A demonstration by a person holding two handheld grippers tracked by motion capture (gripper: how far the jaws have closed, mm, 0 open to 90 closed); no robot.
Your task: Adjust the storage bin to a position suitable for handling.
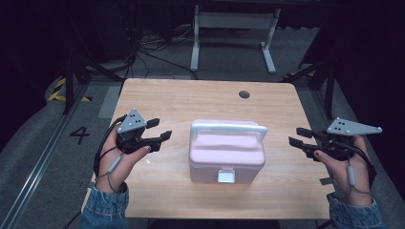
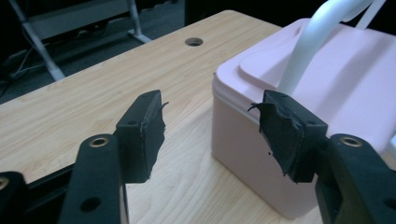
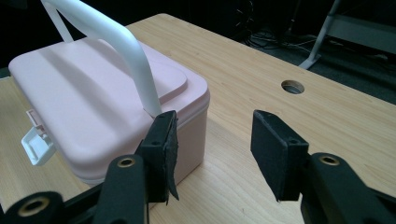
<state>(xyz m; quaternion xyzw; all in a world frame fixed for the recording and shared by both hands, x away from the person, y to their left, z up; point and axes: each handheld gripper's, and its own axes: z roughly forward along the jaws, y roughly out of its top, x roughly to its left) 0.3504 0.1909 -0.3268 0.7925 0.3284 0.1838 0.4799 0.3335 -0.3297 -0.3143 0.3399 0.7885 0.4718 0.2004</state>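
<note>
A pink lidded box (image 1: 226, 157) with a white upright handle (image 1: 229, 128) and a white front latch (image 1: 226, 176) stands in the middle of the wooden table (image 1: 200, 98). My left gripper (image 1: 160, 130) hovers to the box's left, open, nothing between its jaws. In the left gripper view the box (image 2: 327, 93) is just ahead of the left gripper (image 2: 210, 135), at the right. My right gripper (image 1: 300, 137) hovers to the box's right, open and empty. The right gripper view has the box (image 3: 93, 102) and its handle (image 3: 121, 42) at the left of the right gripper (image 3: 215, 149).
A round cable hole (image 1: 244, 94) is in the table's far right part. Beyond the table stands a white metal frame (image 1: 234, 28) on a grey floor with cables (image 1: 143, 47). Bare wood lies on both sides of the box.
</note>
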